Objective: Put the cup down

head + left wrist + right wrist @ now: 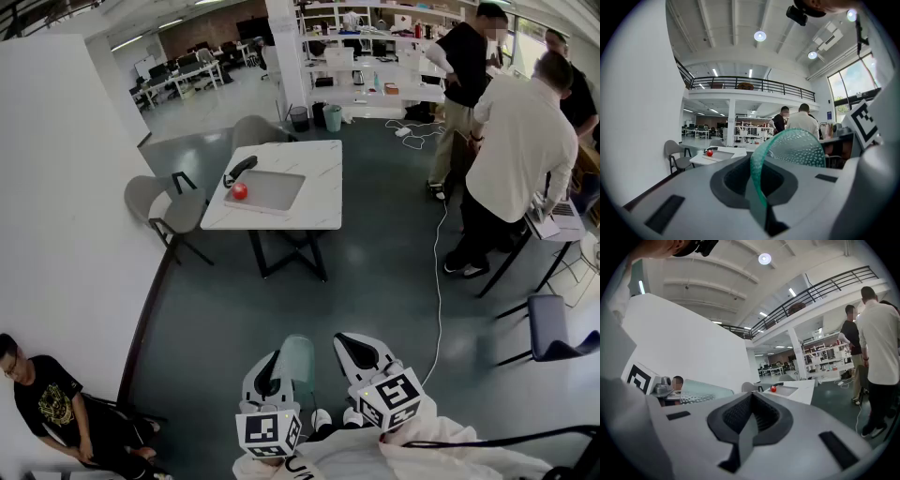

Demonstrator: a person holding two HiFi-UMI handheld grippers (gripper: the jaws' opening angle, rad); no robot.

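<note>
Our left tongs (758, 192) pinch the wall of the green cup (797, 147), which looks empty. Our right tongs (750, 423) are closed on nothing. With so thin a hold, the cup could slip before reaching the worktop (314, 202), well apart, whose tray (277, 192) carries a red ball (240, 191).

Open-plan office with a workshop feel.
Rows of desks (183, 73) are stretching along the far left, shelving (375, 66) is standing far right, and a railed mezzanine (750, 91) is running overhead.
</note>
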